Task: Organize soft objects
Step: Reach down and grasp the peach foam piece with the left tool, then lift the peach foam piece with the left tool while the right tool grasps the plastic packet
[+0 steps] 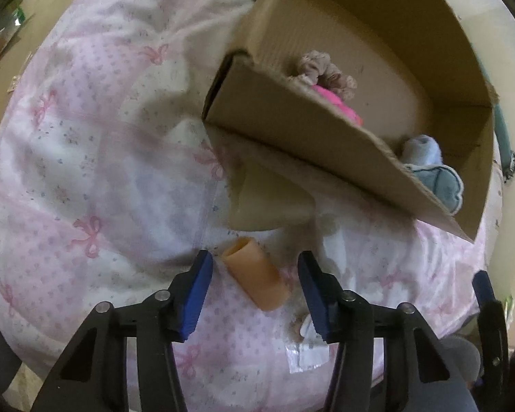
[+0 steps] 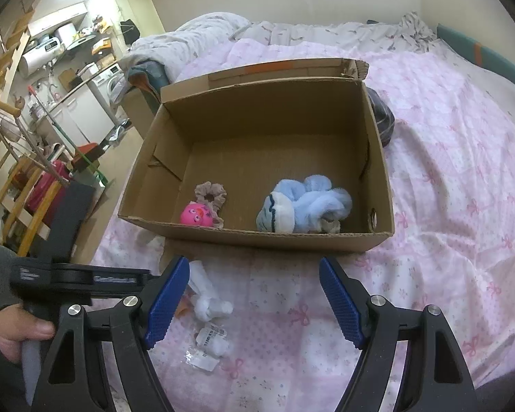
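Observation:
A cardboard box [image 2: 243, 240] stands open on the pink bedspread [image 2: 446, 206]. Inside lie a beige scrunchie [image 2: 210, 195], a pink ball toy [image 2: 196, 215] and a light blue plush bundle [image 2: 304, 210]. The box [image 1: 292, 130] also shows in the left wrist view, with the same items inside. My left gripper [image 1: 255, 267] is open, its blue pads on either side of a peach soft tube [image 1: 255, 278] lying on the bedspread. My right gripper [image 2: 254, 295] is open and empty in front of the box. A white soft toy with a tag [image 2: 211, 309] lies by its left finger.
A clear plastic wrapper [image 1: 307, 355] lies on the bedspread near my left gripper. A dark object [image 2: 382, 116] sits behind the box's right corner. Crumpled bedding [image 2: 195, 37] is piled at the bed's far end. Cluttered shelves and a drying rack [image 2: 24, 158] stand left of the bed.

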Motion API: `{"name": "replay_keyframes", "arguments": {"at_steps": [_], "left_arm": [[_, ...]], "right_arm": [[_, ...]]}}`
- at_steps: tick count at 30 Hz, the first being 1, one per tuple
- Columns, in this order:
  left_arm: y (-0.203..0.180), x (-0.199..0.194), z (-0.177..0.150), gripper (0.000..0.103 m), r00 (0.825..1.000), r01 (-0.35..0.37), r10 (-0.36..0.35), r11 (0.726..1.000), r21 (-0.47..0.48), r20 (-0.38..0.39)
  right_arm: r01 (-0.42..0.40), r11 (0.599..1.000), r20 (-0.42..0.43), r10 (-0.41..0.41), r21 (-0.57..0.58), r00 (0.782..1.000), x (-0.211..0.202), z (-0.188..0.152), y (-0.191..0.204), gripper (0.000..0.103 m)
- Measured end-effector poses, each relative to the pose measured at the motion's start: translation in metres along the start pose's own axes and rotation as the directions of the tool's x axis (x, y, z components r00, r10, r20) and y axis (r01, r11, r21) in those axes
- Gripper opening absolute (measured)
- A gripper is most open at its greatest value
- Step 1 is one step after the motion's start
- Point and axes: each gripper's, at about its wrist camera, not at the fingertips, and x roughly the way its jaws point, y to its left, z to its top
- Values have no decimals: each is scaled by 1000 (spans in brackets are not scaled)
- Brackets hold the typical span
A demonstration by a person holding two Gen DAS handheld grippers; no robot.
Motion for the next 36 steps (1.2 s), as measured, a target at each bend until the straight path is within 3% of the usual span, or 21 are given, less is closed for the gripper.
{"name": "replay_keyframes", "arguments": {"at_steps": [7, 11, 12, 16, 19, 23, 29, 33, 36], "left_arm": [[-17, 11, -5, 47, 999, -25, 28, 996, 91, -35], [-23, 14, -10, 29, 997, -69, 75, 987, 146, -35], [-20, 14, -9, 21, 997, -59, 66, 989, 137, -42], [-18, 13, -8, 7, 996, -53, 65, 985, 166, -63], [-24, 9, -12, 5, 995, -69, 83, 975, 213, -58], [-31, -24, -19, 4, 999, -37, 44, 974, 224, -28], [-40, -75, -33, 5, 997, -79, 67, 938, 337, 46], [-17, -81, -38, 5, 992, -117, 97, 939, 323, 78], [-2, -73, -37, 5, 995, -95, 82, 962, 256, 63]], "right_arm": [[4, 1000, -7, -4, -2, 1000, 3, -1, 1, 82], [7, 1000, -13, -7, -14, 1000, 5, -2, 3, 82], [7, 1000, -14, -7, -17, 1000, 5, -2, 4, 82], [11, 1000, -16, -11, -27, 1000, 5, -2, 6, 82], [16, 999, -14, -17, -27, 1000, 5, -3, 5, 82], [17, 1000, -14, -18, -20, 1000, 3, -2, 3, 82], [-4, 1000, -27, 4, 2, 1000, 3, -6, 1, 82], [-17, 1000, -85, 18, 9, 996, 13, -14, 7, 82], [-19, 1000, -138, 18, -5, 990, 22, -25, 16, 82]]}}
